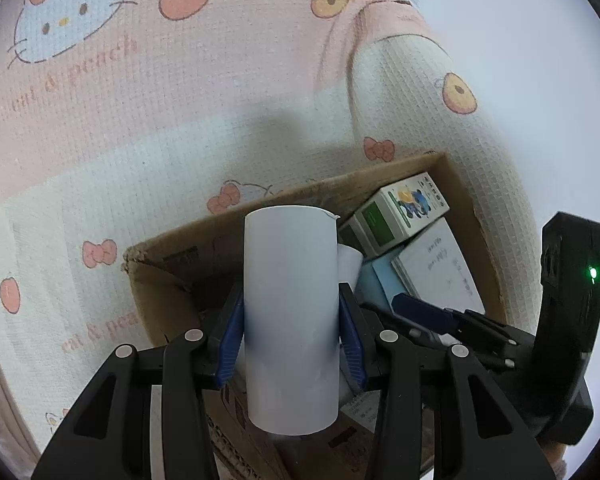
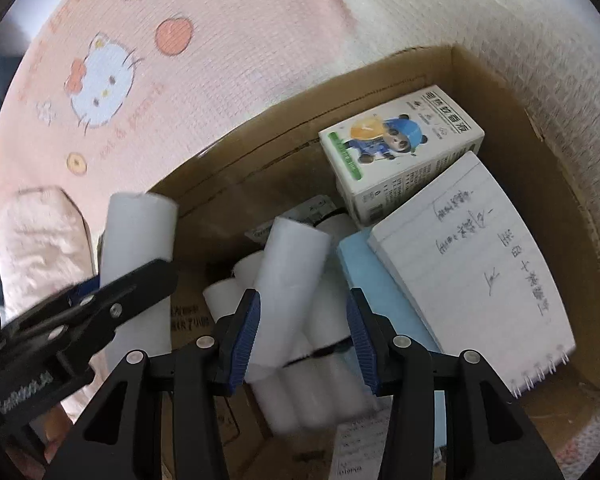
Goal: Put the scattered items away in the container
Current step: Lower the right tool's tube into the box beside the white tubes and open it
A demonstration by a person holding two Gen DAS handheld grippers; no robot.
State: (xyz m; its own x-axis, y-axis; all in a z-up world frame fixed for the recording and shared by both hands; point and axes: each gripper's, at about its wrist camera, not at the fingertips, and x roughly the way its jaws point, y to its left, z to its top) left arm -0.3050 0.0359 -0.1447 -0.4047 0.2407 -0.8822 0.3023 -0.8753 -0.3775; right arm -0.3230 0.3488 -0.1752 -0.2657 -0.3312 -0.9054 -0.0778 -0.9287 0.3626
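2 white rolls (image 1: 290,316) (image 2: 288,284) held upright over the open cardboard box (image 1: 172,280).

hidden: lower end of the white roll (image 1: 290,312) behind the gripper arms | box (image 1: 456,184) near wall cut off by the bottom edge | blurred: pile of white rolls (image 2: 312,384) in the right wrist view | too small to read: writing on the notepad (image 2: 472,256) | carton (image 2: 400,148) lower part covered by the notepad

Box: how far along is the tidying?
Done: a carton, a notebook and several rolls lie in the box. In hand: the left tongs grip one roll above it; the right tongs stand open. Left: drop that roll; nothing else shows on the mat.
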